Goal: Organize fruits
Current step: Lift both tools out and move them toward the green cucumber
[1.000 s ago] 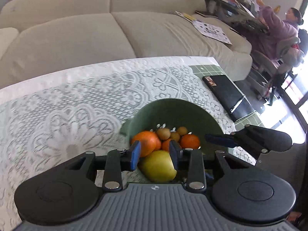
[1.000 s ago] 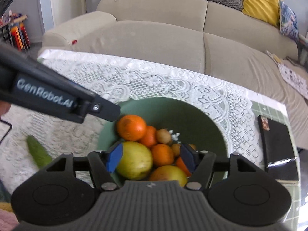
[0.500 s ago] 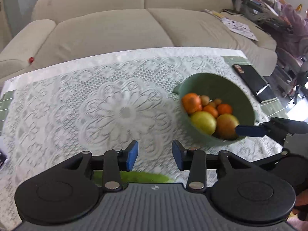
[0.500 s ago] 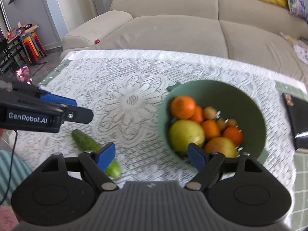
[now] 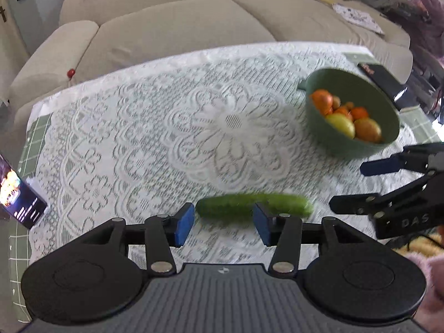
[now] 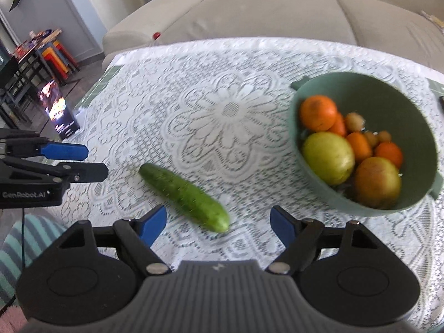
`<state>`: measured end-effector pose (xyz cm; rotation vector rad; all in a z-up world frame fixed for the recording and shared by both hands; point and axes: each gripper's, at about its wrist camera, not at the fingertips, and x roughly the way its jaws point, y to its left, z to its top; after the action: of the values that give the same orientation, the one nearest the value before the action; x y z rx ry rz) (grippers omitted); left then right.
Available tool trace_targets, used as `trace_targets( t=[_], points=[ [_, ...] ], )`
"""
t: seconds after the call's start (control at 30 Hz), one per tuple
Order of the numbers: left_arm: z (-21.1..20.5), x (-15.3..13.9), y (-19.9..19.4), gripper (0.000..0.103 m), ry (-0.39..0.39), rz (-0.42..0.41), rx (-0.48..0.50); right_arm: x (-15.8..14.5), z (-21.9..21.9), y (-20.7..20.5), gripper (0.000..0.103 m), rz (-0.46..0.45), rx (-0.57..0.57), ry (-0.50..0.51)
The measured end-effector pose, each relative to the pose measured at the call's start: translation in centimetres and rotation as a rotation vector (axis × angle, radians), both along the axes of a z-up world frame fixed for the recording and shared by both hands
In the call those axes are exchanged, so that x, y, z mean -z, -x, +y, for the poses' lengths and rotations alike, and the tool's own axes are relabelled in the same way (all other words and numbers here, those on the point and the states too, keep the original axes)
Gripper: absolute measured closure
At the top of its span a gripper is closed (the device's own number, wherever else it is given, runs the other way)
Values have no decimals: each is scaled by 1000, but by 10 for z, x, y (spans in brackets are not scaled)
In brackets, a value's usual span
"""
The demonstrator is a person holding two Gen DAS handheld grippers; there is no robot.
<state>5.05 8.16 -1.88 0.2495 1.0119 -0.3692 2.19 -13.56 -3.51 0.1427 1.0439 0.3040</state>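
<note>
Our left tongs [image 5: 222,226] are opening with nothing between the pads, hovering just short of the cucumber [image 5: 254,204], which lies flat on the lace-covered worktop [image 5: 155,138]. Our right tongs [image 6: 219,223] stand spread and empty near the cucumber's end. The green bowl [image 6: 402,102] of oranges, apples and small brown fruits sits apart on the cloth.

Downward wrist views, shared cucumber [image 5: 254,206]

beige sofa [image 5: 172,25] behind lace-covered table [image 5: 138,144].
</note>
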Motion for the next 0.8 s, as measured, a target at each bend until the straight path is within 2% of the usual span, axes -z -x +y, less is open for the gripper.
trace_targets(
  t=[0.23,0.5,0.8],
  points=[
    [14,27,-11,42,-26,45,5,24,13,-7,26,104,-6,-19],
    [12,55,-25,40,-56,94,70,42,20,-17,30,146,-11,0],
    [9,82,-41,39,-88,129,146,63,30,-25,44,192,-61,9]
  ],
)
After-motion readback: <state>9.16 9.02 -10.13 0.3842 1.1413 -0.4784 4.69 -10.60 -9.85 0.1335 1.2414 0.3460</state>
